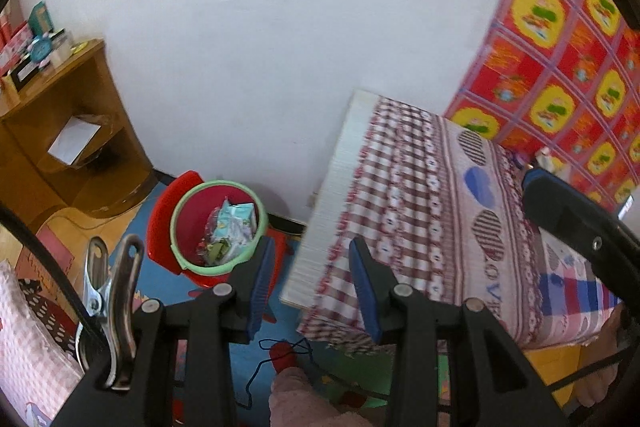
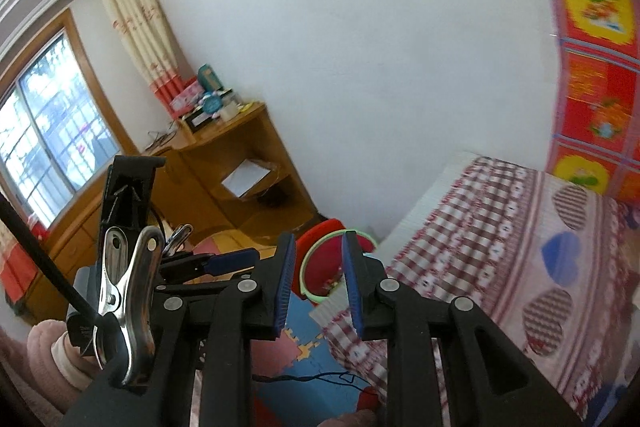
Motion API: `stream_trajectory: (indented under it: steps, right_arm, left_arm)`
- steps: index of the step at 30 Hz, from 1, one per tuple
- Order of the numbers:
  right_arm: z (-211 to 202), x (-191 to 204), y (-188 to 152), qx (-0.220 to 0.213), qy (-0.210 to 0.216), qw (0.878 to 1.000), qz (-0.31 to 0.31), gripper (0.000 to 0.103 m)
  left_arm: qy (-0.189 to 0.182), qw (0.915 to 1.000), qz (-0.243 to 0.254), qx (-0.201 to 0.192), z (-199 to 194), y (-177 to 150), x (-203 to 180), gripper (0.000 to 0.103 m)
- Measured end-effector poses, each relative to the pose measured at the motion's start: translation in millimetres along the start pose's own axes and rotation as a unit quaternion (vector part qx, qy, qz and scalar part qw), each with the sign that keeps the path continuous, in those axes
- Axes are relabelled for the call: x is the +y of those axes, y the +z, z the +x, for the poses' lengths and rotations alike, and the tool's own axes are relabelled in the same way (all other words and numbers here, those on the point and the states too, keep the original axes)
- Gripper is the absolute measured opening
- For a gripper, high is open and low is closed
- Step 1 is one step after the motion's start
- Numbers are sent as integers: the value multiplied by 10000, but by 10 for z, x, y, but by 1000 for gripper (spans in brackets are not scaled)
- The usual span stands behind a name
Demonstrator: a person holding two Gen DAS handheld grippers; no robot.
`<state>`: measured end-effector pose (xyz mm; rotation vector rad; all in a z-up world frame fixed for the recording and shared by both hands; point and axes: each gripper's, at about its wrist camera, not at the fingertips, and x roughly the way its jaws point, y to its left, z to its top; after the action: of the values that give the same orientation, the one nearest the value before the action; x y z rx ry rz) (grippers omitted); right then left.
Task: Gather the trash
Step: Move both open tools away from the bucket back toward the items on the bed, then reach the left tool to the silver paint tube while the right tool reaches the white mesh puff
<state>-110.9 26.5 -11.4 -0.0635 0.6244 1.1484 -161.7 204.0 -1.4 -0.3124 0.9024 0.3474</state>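
Observation:
A red bucket (image 1: 188,215) with a pale green rim stands on the floor between the wall and the bed corner. Inside it lies trash, among it a light blue wrapper (image 1: 234,223). My left gripper (image 1: 312,247) hangs above and to the right of the bucket, open, with nothing between its blue pads. In the right wrist view the same bucket (image 2: 320,265) shows far off through the gap of my right gripper (image 2: 319,243), which is open and holds nothing. One finger (image 2: 228,261) of the left gripper shows at the left of that view.
A bed (image 1: 420,187) with a red checked sheet fills the right side. A wooden corner desk (image 1: 60,131) with boxes on top stands at the left by the window (image 2: 52,139). Coloured foam mats (image 1: 168,283) cover the floor, and a red ball with dark thread (image 1: 284,351) lies on them.

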Motion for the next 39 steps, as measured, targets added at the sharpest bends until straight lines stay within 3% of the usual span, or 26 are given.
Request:
stream_trajectory:
  steps: [12,22,32,39]
  right_arm:
    - [-808,-464,-330,-292,-601,9971,361,25]
    - [-1362,-843,-577,-478,-1192,9881,852,25]
    - [-1687,-1223,-648,-710,-1960,9690,1324,25]
    - [-1888,-1517,-662,-856,-2529,9488,1688,25]
  left_arm:
    - [-473,9979,449,20,-87,-180,-871,40]
    - [-974,9902,992,155,-44,-174,-1612,40]
    - [-1492,9752,1617,252,142,5,-2137,40]
    - [-1728,9635,2028,253,375,229,-2464,40]
